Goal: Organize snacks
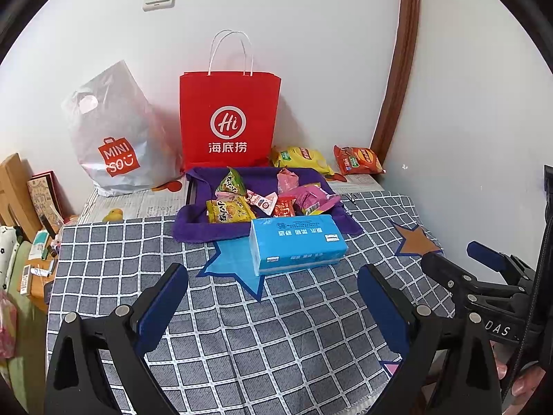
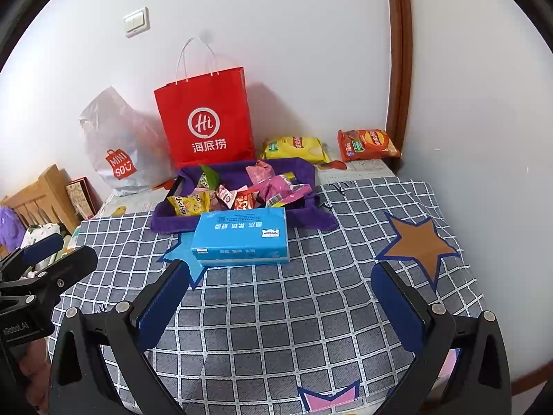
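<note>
My left gripper point(image 1: 273, 287) hangs low over the checked cloth point(image 1: 242, 328), jaws spread wide and holding nothing; my right gripper point(image 2: 280, 285) is likewise spread and unloaded. Between the jaws and the blue tissue pack point(image 1: 297, 243) lies a bare stretch of cloth, with more bare cloth to the right around the brown star patch point(image 2: 416, 242). The cloth is soft woven grey with white grid lines; its near hem shows in the right wrist view. The wall closes the far side and the right side, with a brown door frame point(image 1: 401, 58) in the corner.

The tissue pack is a glossy rectangular block, touching the near edge of the purple fabric tray point(image 1: 193, 221). The tray holds a loose heap of small crinkled snack packets point(image 1: 262, 197). Behind it a red paper bag point(image 1: 230, 117) stands upright, a grey plastic bag point(image 1: 114, 138) beside it. Yellow chip bag point(image 1: 300, 159) and orange chip bag point(image 1: 357, 160) lie flat by the wall
</note>
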Action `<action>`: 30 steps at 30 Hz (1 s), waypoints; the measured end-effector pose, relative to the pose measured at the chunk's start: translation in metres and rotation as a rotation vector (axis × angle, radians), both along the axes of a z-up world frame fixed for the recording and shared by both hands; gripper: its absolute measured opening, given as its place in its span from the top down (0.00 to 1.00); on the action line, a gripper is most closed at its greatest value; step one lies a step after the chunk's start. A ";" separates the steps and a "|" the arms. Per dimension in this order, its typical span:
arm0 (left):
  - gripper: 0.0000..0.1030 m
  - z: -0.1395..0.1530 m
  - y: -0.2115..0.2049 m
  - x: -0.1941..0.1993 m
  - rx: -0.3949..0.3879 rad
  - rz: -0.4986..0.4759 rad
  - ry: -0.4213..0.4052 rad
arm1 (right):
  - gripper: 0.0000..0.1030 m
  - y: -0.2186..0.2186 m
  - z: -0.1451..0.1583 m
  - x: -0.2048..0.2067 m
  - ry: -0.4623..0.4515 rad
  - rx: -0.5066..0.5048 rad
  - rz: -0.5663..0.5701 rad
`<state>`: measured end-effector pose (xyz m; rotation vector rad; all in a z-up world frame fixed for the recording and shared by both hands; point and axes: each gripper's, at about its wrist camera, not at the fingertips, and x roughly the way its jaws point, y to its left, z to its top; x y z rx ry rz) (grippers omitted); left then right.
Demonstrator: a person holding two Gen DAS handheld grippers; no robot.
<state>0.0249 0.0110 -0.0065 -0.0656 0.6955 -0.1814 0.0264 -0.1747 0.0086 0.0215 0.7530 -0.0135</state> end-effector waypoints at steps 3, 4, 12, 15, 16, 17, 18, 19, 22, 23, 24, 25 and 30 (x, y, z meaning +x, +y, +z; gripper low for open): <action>0.04 0.000 0.000 0.000 0.000 0.000 -0.001 | 0.00 -0.001 0.000 0.000 -0.001 0.000 0.002; 0.04 0.000 0.000 -0.001 0.000 0.000 -0.001 | 0.00 0.000 0.000 0.000 -0.002 0.000 0.003; 0.04 0.001 0.000 -0.001 0.001 -0.001 -0.002 | 0.00 0.002 0.001 -0.003 -0.007 0.000 0.004; 0.04 0.001 0.000 -0.001 0.001 0.002 -0.001 | 0.00 0.002 0.001 -0.003 -0.009 0.001 0.003; 0.04 0.001 0.000 -0.001 0.000 0.001 0.000 | 0.00 0.003 0.001 -0.003 -0.009 0.002 0.004; 0.04 0.001 0.000 -0.001 0.000 0.001 0.000 | 0.00 0.003 0.001 -0.003 -0.010 0.002 0.003; 0.04 0.001 0.000 -0.001 0.001 0.001 -0.001 | 0.00 0.003 0.001 -0.004 -0.010 0.001 0.003; 0.04 0.001 0.000 -0.001 0.001 0.001 -0.001 | 0.00 0.003 0.001 -0.004 -0.010 0.001 0.003; 0.04 0.001 0.000 -0.001 0.000 0.000 -0.001 | 0.00 0.003 0.001 -0.004 -0.010 0.003 0.003; 0.04 0.001 0.000 -0.001 0.001 0.001 0.000 | 0.00 0.003 0.001 -0.004 -0.009 0.002 0.003; 0.04 0.001 0.000 -0.001 0.001 0.001 -0.001 | 0.00 0.003 0.002 -0.004 -0.010 0.002 0.002; 0.04 0.002 0.000 -0.001 0.000 0.000 -0.001 | 0.00 0.003 0.002 -0.004 -0.010 0.002 0.003; 0.04 0.002 0.000 -0.002 0.002 -0.001 0.000 | 0.00 0.004 0.002 -0.004 -0.011 0.001 0.004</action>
